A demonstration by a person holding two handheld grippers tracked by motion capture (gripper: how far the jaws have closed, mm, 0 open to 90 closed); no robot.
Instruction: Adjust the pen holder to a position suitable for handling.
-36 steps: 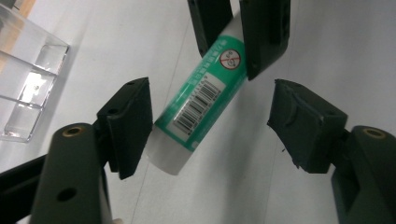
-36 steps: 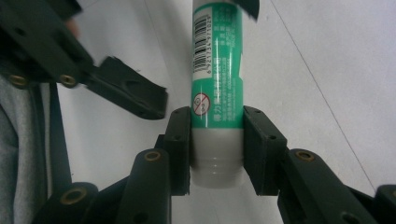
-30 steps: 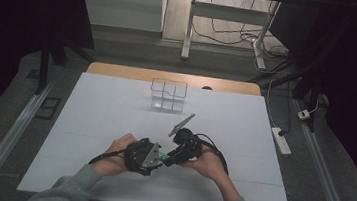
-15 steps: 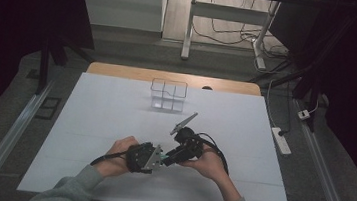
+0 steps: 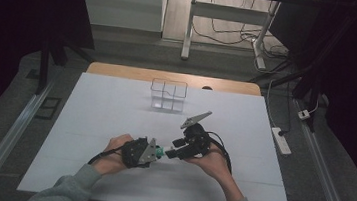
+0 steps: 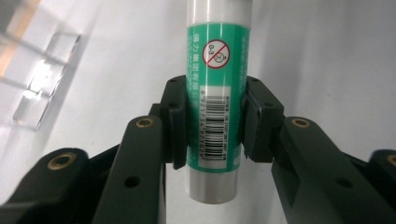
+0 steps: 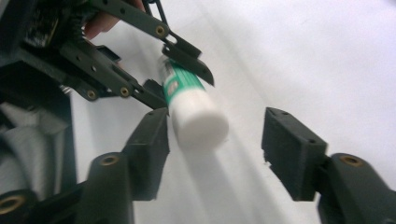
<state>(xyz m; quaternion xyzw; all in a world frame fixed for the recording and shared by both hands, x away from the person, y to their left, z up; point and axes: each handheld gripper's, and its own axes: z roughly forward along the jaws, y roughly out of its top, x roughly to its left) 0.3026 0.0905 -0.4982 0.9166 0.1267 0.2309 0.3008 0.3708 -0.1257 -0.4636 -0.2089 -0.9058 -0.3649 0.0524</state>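
A green and white glue stick (image 6: 215,107) with a barcode label is clamped between the jaws of my left gripper (image 5: 157,152), its white cap pointing away from the hand. In the right gripper view the glue stick (image 7: 194,109) points its white cap end toward me, lying between the spread jaws of my right gripper (image 7: 215,135) and close to the left one. My right gripper (image 5: 173,154) stands open just right of the left one in the high view. The two grippers meet near the table's front middle.
A clear plastic compartment box (image 5: 168,94) stands at the back middle of the white table (image 5: 105,108). A power strip (image 5: 281,140) lies off the table's right edge. A wooden strip (image 5: 119,70) runs along the far edge.
My right gripper has moved slightly left, closing in on the glue stick's cap end. The left hand stays nearly still.
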